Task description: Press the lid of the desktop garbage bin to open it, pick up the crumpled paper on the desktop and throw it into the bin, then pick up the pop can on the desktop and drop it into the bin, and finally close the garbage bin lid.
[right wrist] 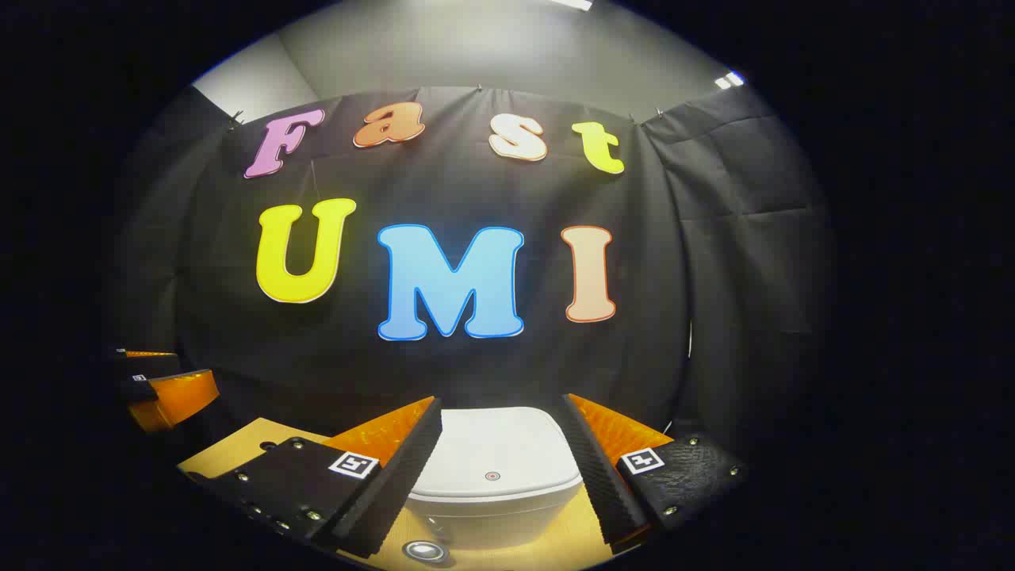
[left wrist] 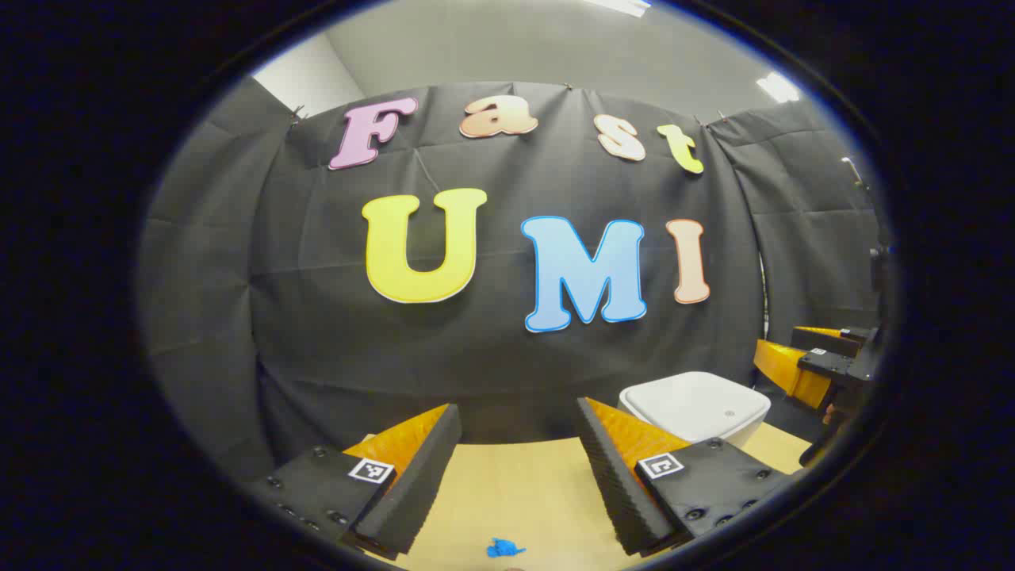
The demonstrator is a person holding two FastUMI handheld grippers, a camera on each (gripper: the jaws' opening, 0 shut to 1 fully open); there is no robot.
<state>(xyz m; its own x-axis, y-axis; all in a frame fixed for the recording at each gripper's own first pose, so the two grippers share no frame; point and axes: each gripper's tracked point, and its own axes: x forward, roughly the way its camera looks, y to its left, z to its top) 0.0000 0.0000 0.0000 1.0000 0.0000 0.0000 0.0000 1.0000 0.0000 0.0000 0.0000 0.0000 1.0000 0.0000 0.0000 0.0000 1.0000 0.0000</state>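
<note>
The white desktop bin stands with its lid down, just beyond my right gripper, which is open and hovers over it with nothing between the fingers. A small round mark sits near the lid's front edge. In the left gripper view the bin is at the right, and the right gripper hangs past it. A blue crumpled paper lies on the wooden table below my open left gripper. A round silver top, perhaps the pop can, shows in front of the bin.
Black cloth walls close in the booth behind and on both sides of the table. The left gripper appears at the far left of the right gripper view, above the table's left corner.
</note>
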